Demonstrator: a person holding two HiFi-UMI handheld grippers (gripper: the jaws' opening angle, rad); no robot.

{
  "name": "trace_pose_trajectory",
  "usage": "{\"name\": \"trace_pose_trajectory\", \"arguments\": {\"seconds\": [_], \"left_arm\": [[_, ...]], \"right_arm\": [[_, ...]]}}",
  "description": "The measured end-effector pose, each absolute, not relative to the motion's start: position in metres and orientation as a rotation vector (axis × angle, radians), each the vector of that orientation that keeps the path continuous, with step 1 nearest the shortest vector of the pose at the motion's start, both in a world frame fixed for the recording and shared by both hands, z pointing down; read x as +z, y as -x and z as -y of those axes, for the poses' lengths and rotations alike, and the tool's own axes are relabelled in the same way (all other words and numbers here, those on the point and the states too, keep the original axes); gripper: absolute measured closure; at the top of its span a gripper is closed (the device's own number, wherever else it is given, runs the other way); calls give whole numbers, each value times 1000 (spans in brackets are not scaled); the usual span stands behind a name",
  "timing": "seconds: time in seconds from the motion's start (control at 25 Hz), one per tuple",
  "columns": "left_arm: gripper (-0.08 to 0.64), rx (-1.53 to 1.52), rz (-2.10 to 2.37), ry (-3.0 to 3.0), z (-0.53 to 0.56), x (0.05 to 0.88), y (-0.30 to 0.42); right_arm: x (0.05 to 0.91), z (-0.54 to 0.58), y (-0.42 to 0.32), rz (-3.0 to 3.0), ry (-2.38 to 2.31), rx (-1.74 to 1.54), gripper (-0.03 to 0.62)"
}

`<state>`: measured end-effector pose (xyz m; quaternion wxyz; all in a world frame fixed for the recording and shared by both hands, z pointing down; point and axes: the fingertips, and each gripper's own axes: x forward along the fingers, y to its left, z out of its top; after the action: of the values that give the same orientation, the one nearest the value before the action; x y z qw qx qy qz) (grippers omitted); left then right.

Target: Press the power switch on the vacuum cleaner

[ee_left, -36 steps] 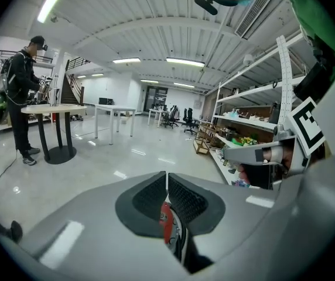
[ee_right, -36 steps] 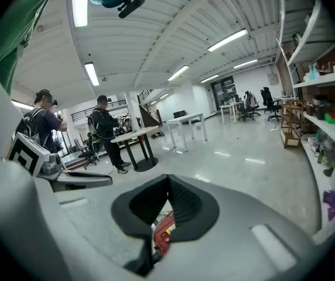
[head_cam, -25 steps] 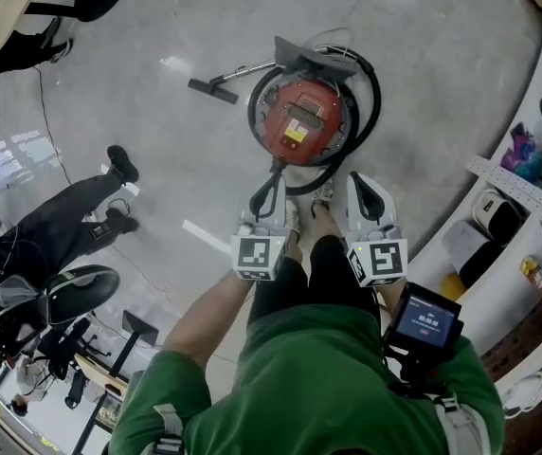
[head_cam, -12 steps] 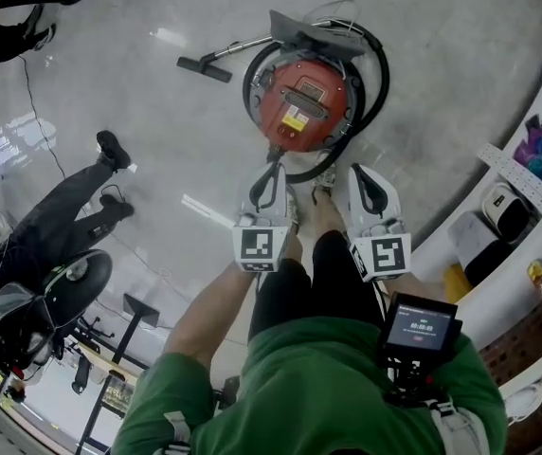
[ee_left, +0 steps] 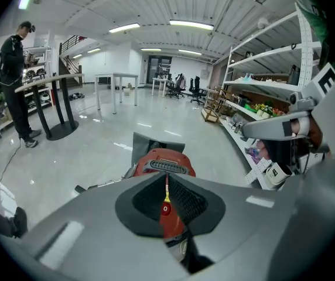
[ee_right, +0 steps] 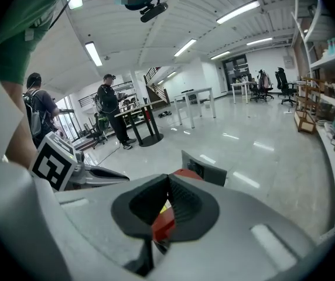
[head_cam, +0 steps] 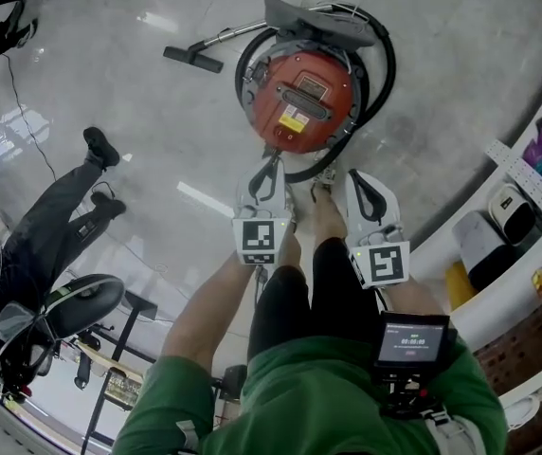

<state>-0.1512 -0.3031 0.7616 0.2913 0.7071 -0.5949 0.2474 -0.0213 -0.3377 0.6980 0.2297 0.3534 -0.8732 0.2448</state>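
The red round vacuum cleaner (head_cam: 304,98) stands on the floor just ahead of my feet, with its black hose (head_cam: 377,74) coiled round it. A grey handle (ee_left: 166,166) crosses its top. Its wand ends in a black floor nozzle (head_cam: 193,60) to the left. My left gripper (head_cam: 271,161) is shut, hovering above the vacuum's near edge. Through the gap behind its tips a small round white-ringed mark (ee_left: 166,209) on the red body shows. My right gripper (head_cam: 353,174) is also shut, beside the left one, near the hose. Red body (ee_right: 163,222) shows between its jaws.
A person in black (head_cam: 53,216) stands on the left, next to a round stool (head_cam: 81,301) and a floor cable. White shelves (head_cam: 513,197) with goods run along the right. Tall tables (ee_left: 56,98) and office chairs stand farther off across the shiny floor.
The head view has shifted, so the vacuum sits higher in the frame and looks slightly larger. Both grippers keep their place near the vacuum's near edge, still shut.
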Motion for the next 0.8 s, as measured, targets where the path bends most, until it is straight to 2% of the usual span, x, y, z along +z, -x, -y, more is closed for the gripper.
{"name": "trace_pose_trajectory", "arguments": {"seconds": [0.8], "left_arm": [[554, 781, 1521, -1812, 305, 873, 155]], "right_arm": [[771, 325, 7, 2339, -957, 764, 591]]}}
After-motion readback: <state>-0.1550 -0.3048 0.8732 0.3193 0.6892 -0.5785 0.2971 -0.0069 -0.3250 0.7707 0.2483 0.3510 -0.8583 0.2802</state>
